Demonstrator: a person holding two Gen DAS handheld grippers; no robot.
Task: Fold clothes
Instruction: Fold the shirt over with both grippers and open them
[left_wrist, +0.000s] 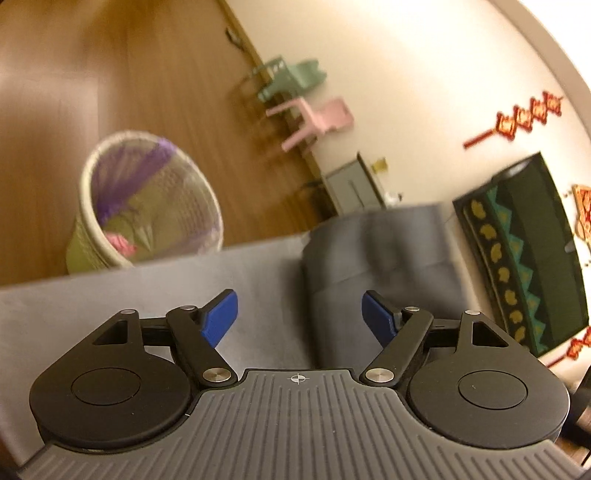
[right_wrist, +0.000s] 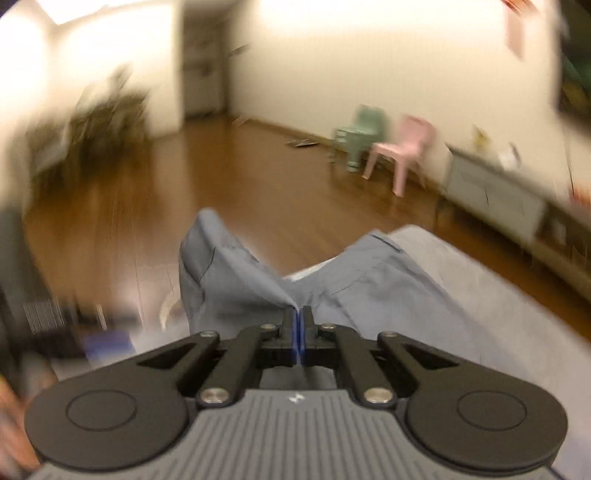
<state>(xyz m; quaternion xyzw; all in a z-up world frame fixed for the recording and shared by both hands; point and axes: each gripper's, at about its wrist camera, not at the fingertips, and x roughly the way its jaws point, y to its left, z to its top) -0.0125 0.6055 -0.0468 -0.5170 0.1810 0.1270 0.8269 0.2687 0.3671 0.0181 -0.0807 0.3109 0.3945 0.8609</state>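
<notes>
- Step in hand, I judge: early in one fold. The right hand-held gripper has its jaws pressed together on a pinch of the blue-grey garment; the cloth rises to a peak at the tips, so it looks lifted there.
- The left hand-held gripper has its jaws wide apart, nothing btw. them. It hovers over the grey surface, near the dark grey cloth in front. This is prob. the same garment, but I cannot tell for sure.
- Where the garment is: on the grey surface, in right wrist view spread from the tips fwd to the far edge, one part standing up at left, one flatter at right w/ a seam or hem line.
- Next move, as a judgement: the left one needs to go down to an edge or corner and close on it, so both ends are held and the cloth can be carried over evenly. Risk: the thin pinch slips, or more than one layer is taken.
- Materials: garment is thin woven cloth, soft, creased, limp; it will sag. Surface cover is matte grey, like felt. Pads are blue, flat, smooth.
- Around: woven bin w/ clear liner, wood floor, pink chair, green chair, both plastic.
</notes>
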